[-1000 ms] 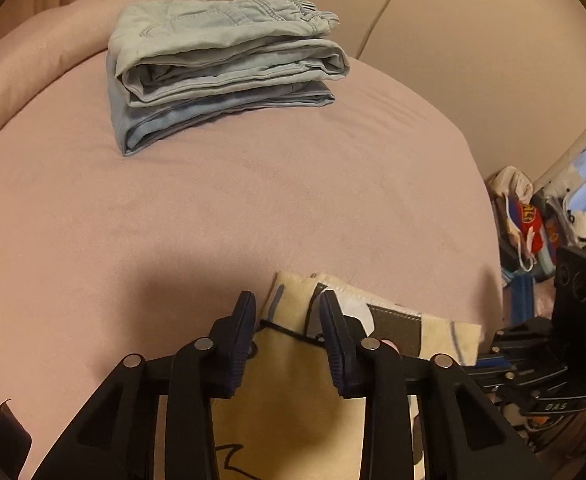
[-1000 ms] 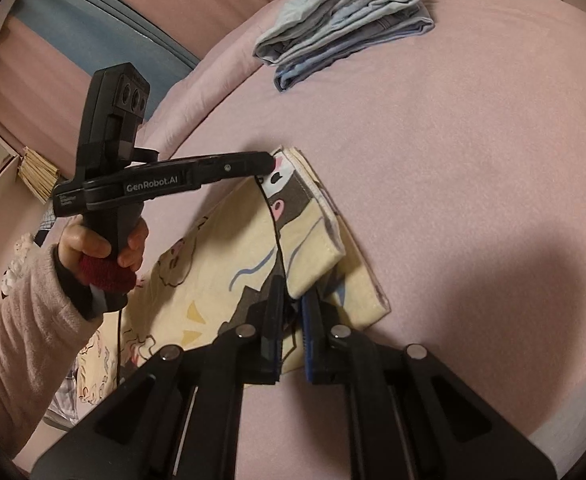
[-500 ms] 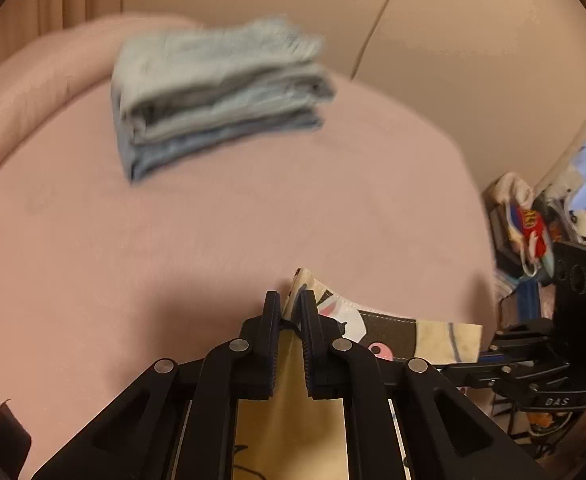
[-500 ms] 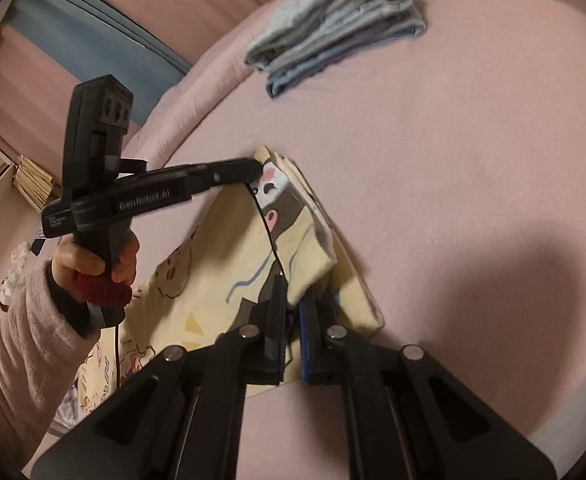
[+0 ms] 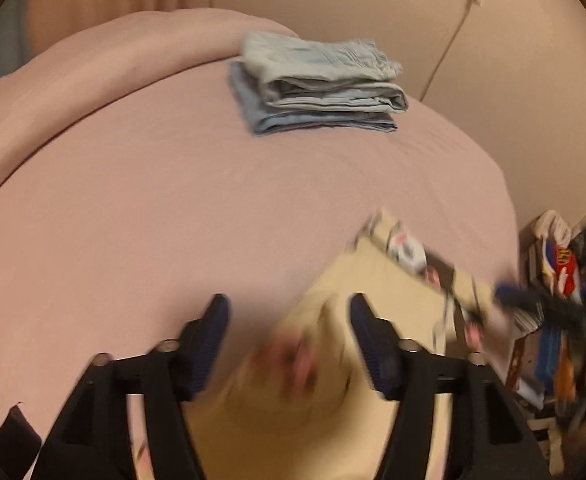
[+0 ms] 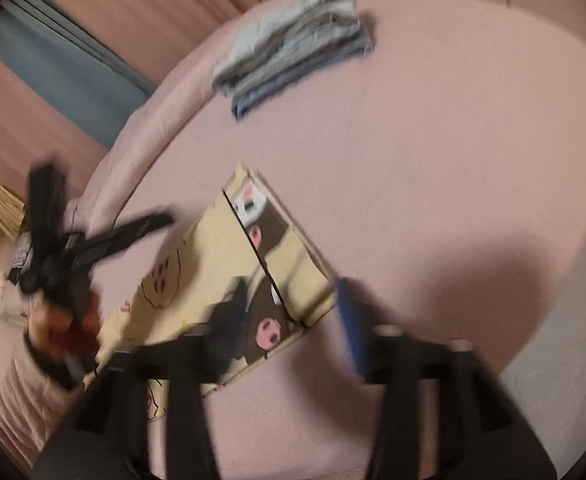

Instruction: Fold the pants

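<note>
My left tongs (image 5: 289,312) and my right tongs (image 6: 289,304) have both just been opening and now stand apart, pads clear of the cloth. The pale yellow printed cotton pants (image 6: 229,272) lie folded on the pink bed (image 6: 433,160), low in the middle of both views, flat under my tongs. I judge them light, soft and limp, so I would pinch a doubled edge or corner, never one layer. The folded light blue jeans (image 5: 317,88) rest far away in the upper part. Wide bare bed lies between; its rim curves at the right.
</note>
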The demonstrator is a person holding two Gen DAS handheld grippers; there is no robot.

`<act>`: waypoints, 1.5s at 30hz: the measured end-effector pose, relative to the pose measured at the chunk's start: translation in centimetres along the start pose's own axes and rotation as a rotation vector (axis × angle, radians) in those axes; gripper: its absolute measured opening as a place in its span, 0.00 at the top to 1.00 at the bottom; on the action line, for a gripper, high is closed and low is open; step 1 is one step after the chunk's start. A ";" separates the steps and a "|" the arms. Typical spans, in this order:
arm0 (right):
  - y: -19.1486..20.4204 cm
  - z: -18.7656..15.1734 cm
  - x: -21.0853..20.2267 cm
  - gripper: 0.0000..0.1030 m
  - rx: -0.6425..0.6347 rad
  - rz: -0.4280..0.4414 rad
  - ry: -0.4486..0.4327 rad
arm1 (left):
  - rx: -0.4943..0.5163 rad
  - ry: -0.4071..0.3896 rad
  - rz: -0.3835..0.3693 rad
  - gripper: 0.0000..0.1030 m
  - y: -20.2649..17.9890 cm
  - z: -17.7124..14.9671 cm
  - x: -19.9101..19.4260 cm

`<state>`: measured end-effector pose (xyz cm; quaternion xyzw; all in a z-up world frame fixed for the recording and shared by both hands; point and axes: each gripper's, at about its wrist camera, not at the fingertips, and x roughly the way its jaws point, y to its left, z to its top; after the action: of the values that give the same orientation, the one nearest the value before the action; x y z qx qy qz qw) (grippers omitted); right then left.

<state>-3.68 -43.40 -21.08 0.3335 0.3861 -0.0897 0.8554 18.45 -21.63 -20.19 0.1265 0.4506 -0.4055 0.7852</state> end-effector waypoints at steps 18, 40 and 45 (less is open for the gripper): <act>10.0 -1.8 8.8 0.67 -0.547 -0.131 0.257 | -0.215 0.005 0.193 0.26 6.9 -20.8 -8.9; 30.1 -6.9 20.8 0.88 -0.851 0.287 0.790 | -0.394 -0.139 0.327 0.26 20.7 -23.5 -18.7; 30.7 -8.3 17.0 0.97 -0.947 0.421 0.783 | -0.401 -0.164 0.269 0.26 21.7 -22.0 -18.3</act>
<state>15.58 -12.93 -21.93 -0.0030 0.5936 0.3878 0.7051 16.62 14.17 -21.36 -0.0062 0.4359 -0.2086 0.8755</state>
